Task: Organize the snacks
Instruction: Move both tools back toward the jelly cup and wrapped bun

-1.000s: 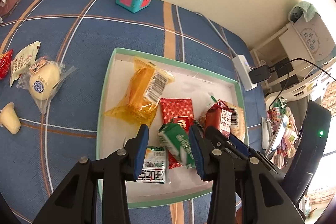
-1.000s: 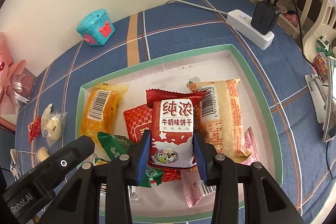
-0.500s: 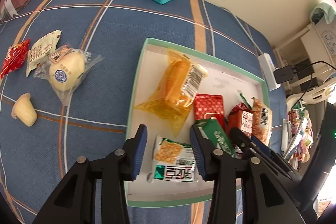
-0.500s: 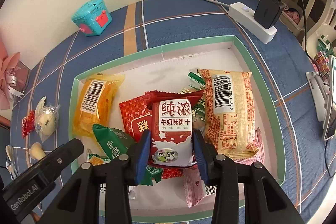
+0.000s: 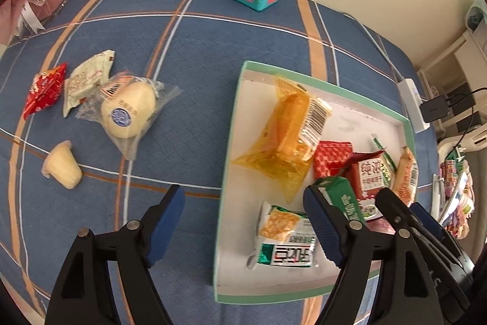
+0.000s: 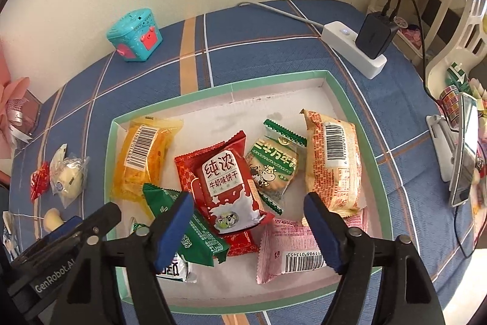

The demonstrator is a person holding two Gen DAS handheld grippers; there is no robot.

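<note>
Over the near edge of the shallow white cardboard tray with a mint-green rim [image 6: 334, 87], the right tool [image 6: 248, 223] hangs with its blue-padded jaws spread wide; they have just been opening. Nothing is pinched. A red milk-biscuit packet with white lettering [image 6: 226, 183] lies loose in the tray beyond the jaws, partly over a red patterned sachet [image 6: 187, 175] and a dark green foil packet [image 6: 194, 233].

Left tool [image 5: 243, 218]: jaws likewise spread, just been opening, nothing between the pads. Its left jaw is over the blue plaid cloth on the table [image 5: 197, 75], its right jaw over the tray's near part, beside the green packet.

Tray contents also: orange clear-wrapped cake [image 6: 143, 160], green-and-white cow biscuit packet [image 6: 274, 166], orange-printed long packet with a barcode [image 6: 334, 163], pink wrapper [image 6: 292, 252], green-and-white Korean-lettered packet [image 5: 286, 236].

Outside the tray, far left on the cloth: a clear-wrapped pale bun [image 5: 127, 111], a small red sachet [image 5: 44, 90], a cream sachet [image 5: 86, 78], a pale jelly cup [image 5: 62, 165].
</note>
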